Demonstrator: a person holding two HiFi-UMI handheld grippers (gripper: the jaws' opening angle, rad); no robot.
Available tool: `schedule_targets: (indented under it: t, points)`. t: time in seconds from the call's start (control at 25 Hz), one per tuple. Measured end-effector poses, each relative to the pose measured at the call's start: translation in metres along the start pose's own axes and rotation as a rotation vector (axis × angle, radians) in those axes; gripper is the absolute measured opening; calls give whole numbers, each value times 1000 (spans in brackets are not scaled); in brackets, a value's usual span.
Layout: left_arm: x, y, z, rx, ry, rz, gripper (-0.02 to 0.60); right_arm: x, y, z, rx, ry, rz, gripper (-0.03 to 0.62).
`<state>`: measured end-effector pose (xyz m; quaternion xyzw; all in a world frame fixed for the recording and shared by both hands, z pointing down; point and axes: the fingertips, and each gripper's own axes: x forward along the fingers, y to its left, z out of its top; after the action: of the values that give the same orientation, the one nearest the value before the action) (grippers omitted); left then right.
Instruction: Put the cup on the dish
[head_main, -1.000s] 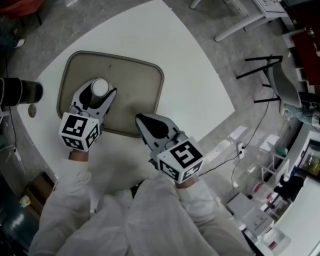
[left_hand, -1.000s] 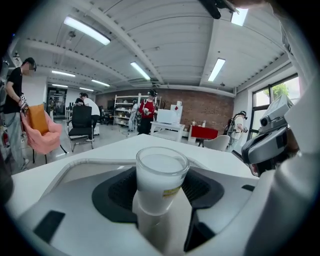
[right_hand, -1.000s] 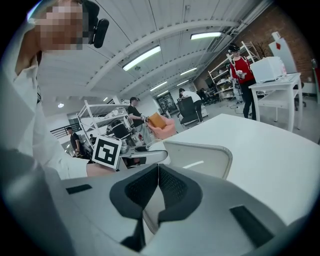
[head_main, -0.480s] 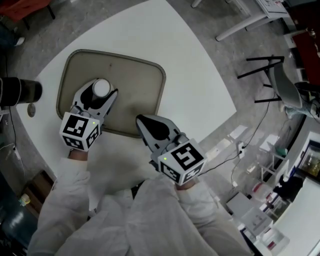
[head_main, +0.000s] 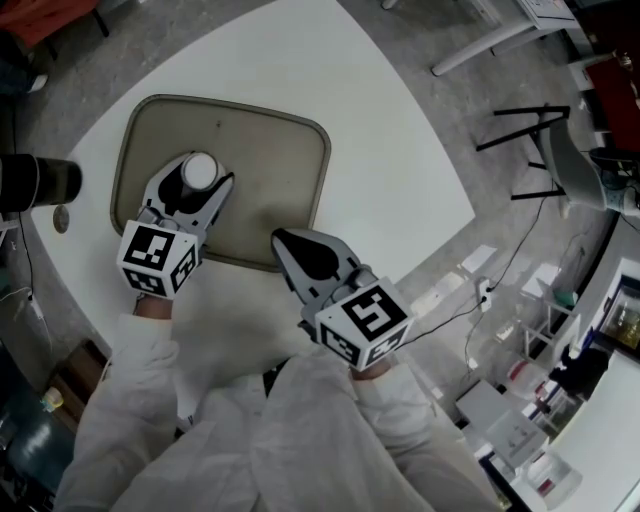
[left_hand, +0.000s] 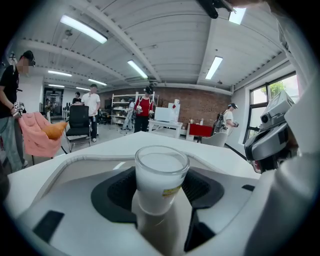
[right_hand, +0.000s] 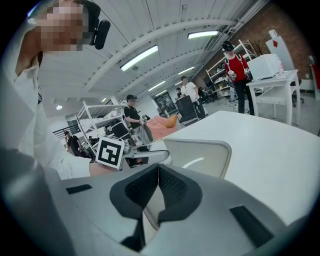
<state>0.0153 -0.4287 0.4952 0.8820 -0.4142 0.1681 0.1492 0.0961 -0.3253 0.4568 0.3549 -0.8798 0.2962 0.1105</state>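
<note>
A white cup (head_main: 200, 171) stands upright between the fingers of my left gripper (head_main: 196, 182), over the left part of the beige dish (head_main: 270, 170), a shallow tray with rounded corners. In the left gripper view the black pads press on both sides of the cup (left_hand: 161, 177), and the dish rim (left_hand: 80, 159) curves behind it. Whether the cup's base touches the dish is hidden. My right gripper (head_main: 286, 241) is shut and empty, with its tip at the dish's near edge. In the right gripper view its jaws (right_hand: 158, 167) meet, and the dish (right_hand: 200, 150) and the left gripper lie beyond.
The white table (head_main: 380, 150) ends close to the right of the dish. A black cylinder (head_main: 40, 182) and a small round object (head_main: 63, 220) sit at the table's left edge. A power strip (head_main: 440, 296) and chairs are on the floor to the right.
</note>
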Motion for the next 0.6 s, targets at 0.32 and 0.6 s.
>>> schedule_targets:
  t: [0.32, 0.6]
  points:
    - [2, 2, 1, -22, 10, -34, 278, -1, -1, 1, 5, -19, -2, 14]
    - [-8, -1, -6, -52, 18, -19, 279, -13, 8, -12, 9, -14, -9, 15]
